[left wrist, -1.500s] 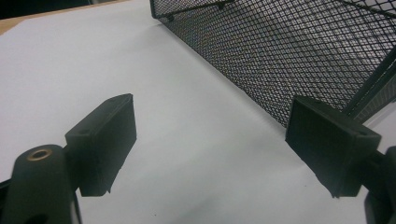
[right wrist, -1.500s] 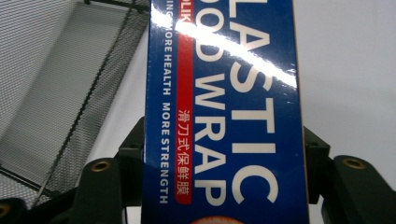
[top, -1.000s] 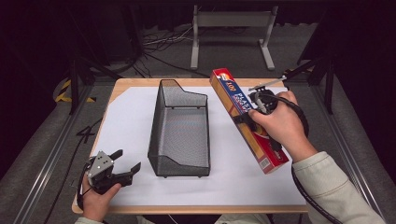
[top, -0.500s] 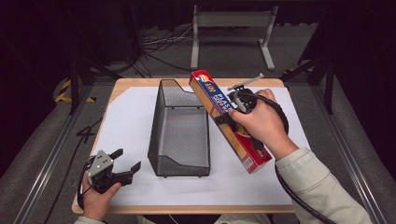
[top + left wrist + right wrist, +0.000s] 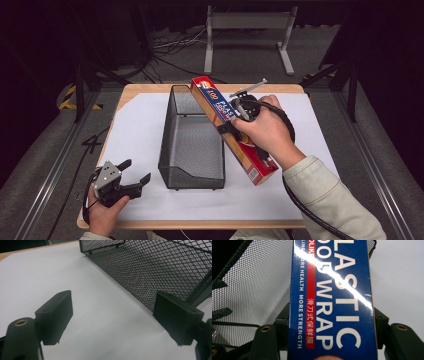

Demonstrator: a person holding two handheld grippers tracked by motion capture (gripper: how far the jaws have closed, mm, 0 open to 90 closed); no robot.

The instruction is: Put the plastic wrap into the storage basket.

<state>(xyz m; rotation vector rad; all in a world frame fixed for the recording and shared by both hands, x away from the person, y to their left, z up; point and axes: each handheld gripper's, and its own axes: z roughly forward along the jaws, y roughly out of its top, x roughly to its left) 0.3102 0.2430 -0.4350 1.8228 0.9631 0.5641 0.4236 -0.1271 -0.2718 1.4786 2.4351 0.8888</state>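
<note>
A long blue and red plastic wrap box [image 5: 211,96] is held tilted above the table, its far end over the right rim of the black mesh basket [image 5: 165,145]. My right gripper [image 5: 233,126] is shut on the box's middle; in the right gripper view the jaws press both long sides of the box [image 5: 332,302], with the basket mesh [image 5: 257,285] behind at left. My left gripper [image 5: 135,171] rests at the table's near left corner, open, with nothing between its jaws. In the left gripper view it [image 5: 113,312] faces the basket's side wall [image 5: 155,267] across white paper.
A white sheet [image 5: 135,125] covers most of the wooden table [image 5: 150,89]. A grey metal stand [image 5: 247,22] and cables lie on the floor beyond the far edge. Rails run along both sides of the table.
The right hand has carried the box leftward, from over the white sheet to the basket's right rim. The left gripper has stayed put.
</note>
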